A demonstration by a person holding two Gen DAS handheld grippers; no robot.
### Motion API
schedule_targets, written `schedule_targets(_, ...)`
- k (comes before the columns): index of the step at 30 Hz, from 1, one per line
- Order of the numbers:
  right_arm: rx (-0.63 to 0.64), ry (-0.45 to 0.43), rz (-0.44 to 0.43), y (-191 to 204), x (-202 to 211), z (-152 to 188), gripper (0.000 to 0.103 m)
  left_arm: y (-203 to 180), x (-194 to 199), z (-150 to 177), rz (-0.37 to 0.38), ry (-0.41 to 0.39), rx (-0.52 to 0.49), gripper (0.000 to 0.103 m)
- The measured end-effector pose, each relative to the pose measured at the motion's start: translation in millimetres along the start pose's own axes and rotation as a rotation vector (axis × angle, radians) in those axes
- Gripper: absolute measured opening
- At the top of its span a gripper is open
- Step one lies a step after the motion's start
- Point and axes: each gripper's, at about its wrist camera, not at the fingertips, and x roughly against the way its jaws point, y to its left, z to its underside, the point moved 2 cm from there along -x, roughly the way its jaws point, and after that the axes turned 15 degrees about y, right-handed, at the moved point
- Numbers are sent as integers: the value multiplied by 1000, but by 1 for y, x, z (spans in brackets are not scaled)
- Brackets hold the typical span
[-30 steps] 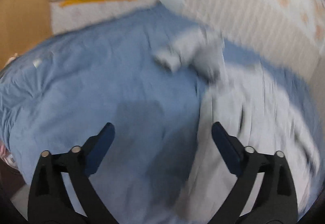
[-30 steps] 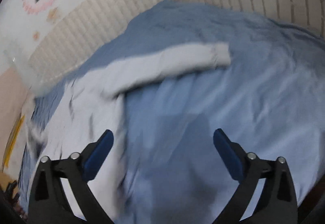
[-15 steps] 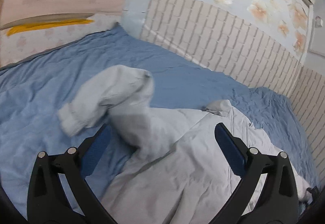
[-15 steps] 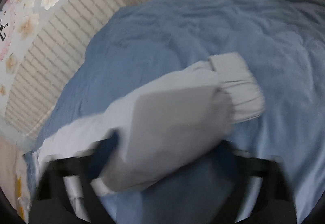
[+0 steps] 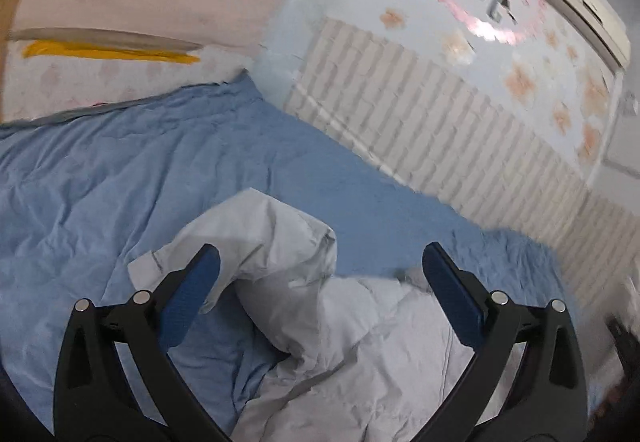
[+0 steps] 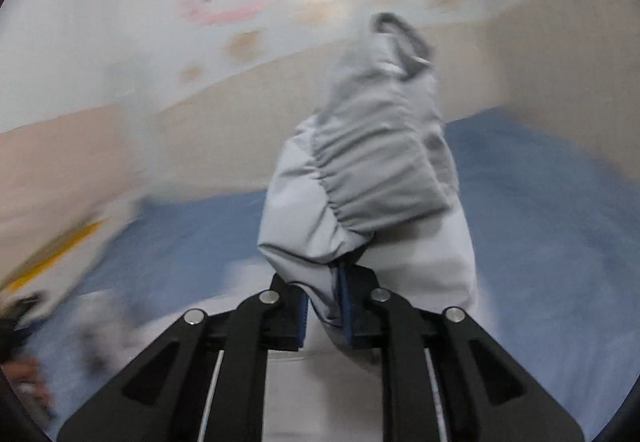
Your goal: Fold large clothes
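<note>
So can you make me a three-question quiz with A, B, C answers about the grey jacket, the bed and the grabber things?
1. Where does the jacket lie?
A. on the bed
B. on a chair
C. in a basket

2. What colour is the bed cover?
A. red
B. blue
C. green

3. What is the right hand-held gripper doing?
A. standing wide open
B. pinching grey cloth
C. holding a cup

Answers:
1. A, the jacket is spread over the cover.
2. B, the cover is blue all around it.
3. B, its blue pads squeeze the gathered sleeve cuff, having just closed; the left hand-held gripper is wide open.
</note>
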Motion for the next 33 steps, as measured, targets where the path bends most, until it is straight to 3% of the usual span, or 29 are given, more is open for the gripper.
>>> schedule_targets(2, 55, 100, -103, 64, -45, 26, 28, -2, -8, 2, 64, 41, -22, 100)
schedule_targets(5, 85, 312, -156, 120, -98, 76, 59, -4, -22, 9, 58, 96, -47, 100)
schedule_targets(6, 75, 338, -221, 129, -102, 91, 87, -3, -28, 11, 45, 107, -54, 100)
schedule_targets(7, 72, 342, -241, 135, -101, 99, 96, -3, -34, 13, 24, 124, -57, 100)
schedule_targets(10, 71, 337, -261, 134, -85, 118, 98, 10, -58, 17, -9, 186, -46, 100)
schedule_targets(14, -52, 233, -280, 81, -59, 111, 101, 39, -85, 29, -66, 259, 25, 100)
schedule_targets(17, -133, 201, -231, 48, -61, 111, 101, 82, -89, 35, -88, 221, 216, 100)
schedule_targets(19, -209, 210, -209, 23, -71, 111, 101, 103, -96, 42, -94, 240, 314, 100)
schedule_targets(23, -327, 246, -232, -4, -86, 119, 101, 117, -123, 54, -77, 314, 382, 99)
schedule_targets(25, -335, 253, -236, -6, -91, 120, 101, 123, -132, 57, -53, 317, 435, 99)
schedule_targets(30, -315, 252, -244, -2, -88, 126, 101, 164, -122, 66, 148, 173, 749, 100)
schedule_targets(33, -326, 247, -234, -7, -86, 128, 101, 169, -128, 63, 173, 164, 767, 100)
